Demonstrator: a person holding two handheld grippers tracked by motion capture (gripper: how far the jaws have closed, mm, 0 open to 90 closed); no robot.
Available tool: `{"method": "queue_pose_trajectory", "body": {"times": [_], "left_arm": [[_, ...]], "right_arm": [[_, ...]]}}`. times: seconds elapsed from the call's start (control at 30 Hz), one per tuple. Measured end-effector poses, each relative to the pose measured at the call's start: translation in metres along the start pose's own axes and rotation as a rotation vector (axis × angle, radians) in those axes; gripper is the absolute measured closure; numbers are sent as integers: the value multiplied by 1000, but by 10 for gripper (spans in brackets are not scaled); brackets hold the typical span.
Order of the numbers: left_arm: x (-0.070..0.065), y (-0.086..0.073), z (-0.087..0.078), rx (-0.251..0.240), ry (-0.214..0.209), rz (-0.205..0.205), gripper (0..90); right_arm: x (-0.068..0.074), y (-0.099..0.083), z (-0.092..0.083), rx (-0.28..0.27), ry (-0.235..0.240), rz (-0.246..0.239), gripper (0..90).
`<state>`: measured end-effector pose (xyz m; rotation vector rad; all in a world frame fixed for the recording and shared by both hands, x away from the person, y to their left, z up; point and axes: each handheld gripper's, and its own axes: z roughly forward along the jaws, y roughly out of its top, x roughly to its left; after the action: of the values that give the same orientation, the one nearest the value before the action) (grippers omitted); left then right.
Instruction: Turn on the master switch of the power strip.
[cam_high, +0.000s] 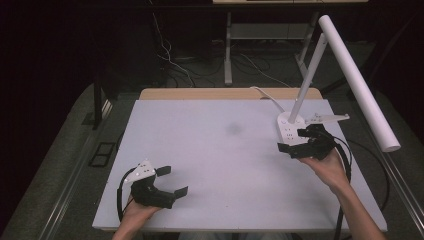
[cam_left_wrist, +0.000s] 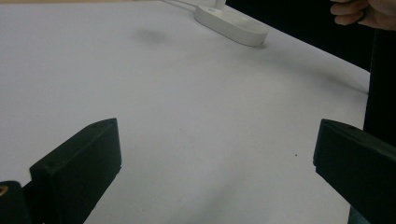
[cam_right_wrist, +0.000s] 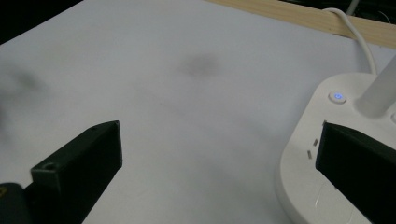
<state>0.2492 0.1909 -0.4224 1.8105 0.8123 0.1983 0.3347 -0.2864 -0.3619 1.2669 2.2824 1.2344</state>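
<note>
At the right middle of the high view, the right hand-held gripper (cam_high: 295, 141) sits released, jaws spread wide, right beside the white lamp base (cam_high: 289, 128) on the worktop (cam_high: 210, 150). The left hand-held gripper (cam_high: 172, 181), also released, rests well apart at lower left.

Your desk lamp (cam_high: 320, 75) stands upright at the far right of the white tabletop (cam_high: 220, 165). Its base (cam_high: 290, 131) is a white rounded oblong, flat on the surface, with a power button (cam_right_wrist: 337, 97) glowing blue beside the stem. The stem leans up to a long white tube head angled over the right edge. A white cord (cam_right_wrist: 359, 32) runs off the back.
</note>
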Motion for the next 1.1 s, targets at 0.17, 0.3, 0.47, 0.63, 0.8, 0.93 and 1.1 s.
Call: {"method": "queue_pose_trajectory", "body": {"times": [0.17, 0.3, 0.47, 0.63, 0.8, 0.93, 1.1], "left_arm": [[1, 0, 0, 0, 0, -1, 0], [1, 0, -1, -3, 4, -3, 0], [1, 0, -1, -7, 4, -8, 0], [2, 0, -3, -6, 4, -2, 0], [2, 0, -3, -7, 4, -8, 0], [2, 0, -3, -9, 6, -9, 0], [4, -1, -4, -10, 11, -18, 0]], "right_arm": [[5, -16, -11, -24, 7, 8, 0], [10, -28, -18, -36, 20, 13, 0], [16, -44, -24, -59, 32, 28, 0], [23, -60, -25, -64, 48, 31, 0], [28, -75, -21, -36, 54, 36, 0], [32, -84, -18, -24, 51, 35, 0], [38, -90, -18, -36, 45, 29, 0]]}}
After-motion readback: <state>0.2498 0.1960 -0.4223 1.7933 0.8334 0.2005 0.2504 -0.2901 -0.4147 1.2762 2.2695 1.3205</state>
